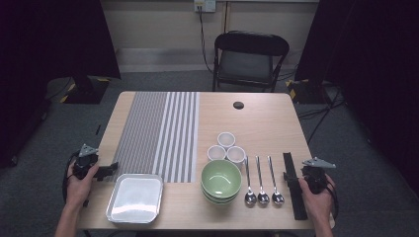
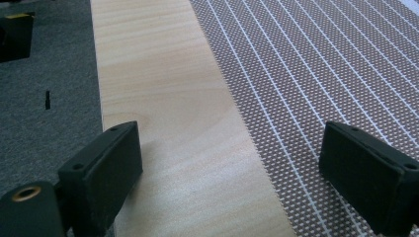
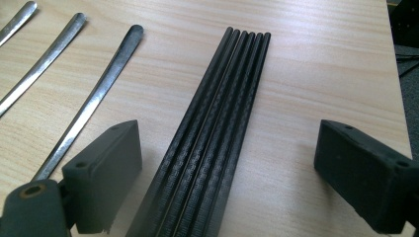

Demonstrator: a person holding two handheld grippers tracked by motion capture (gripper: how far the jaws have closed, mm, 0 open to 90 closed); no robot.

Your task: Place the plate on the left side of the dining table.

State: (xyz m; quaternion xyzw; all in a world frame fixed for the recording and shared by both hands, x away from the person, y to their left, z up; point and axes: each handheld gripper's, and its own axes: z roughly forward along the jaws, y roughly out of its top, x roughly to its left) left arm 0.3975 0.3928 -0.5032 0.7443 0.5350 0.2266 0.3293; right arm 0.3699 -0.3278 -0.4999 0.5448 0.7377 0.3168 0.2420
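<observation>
Between the right gripper's [image 3: 227, 182] two black jaws, which stand wide apart, lies a bundle of black chopsticks [image 3: 212, 138] flat on the wooden table [image 3: 316, 74]; neither pad touches it, and bare wood shows on each side of the bundle. Just beyond the jaw at the left of the right gripper view runs the handle of the nearest spoon [image 3: 89, 108], with two more spoon handles farther off toward the picture's corner.

At the other side, the left gripper [image 2: 230, 173] also has its jaws spread wide with nothing between them but the table's bare wood and the edge of a woven striped placemat [image 2: 316, 74]. One jaw hangs over the table's edge beside the grey carpet, the other over the mat.

From the high view, the right gripper [image 1: 292, 178] sits at the table's right edge over the chopsticks [image 1: 292, 185], held in the person's right hand [image 1: 316, 195]. The left gripper [image 1: 109, 170] is at the left edge, near a white square tray [image 1: 134, 197]. Between them stand a green bowl [image 1: 221, 180], three small white cups [image 1: 226, 148] and the three spoons [image 1: 262, 182].
</observation>
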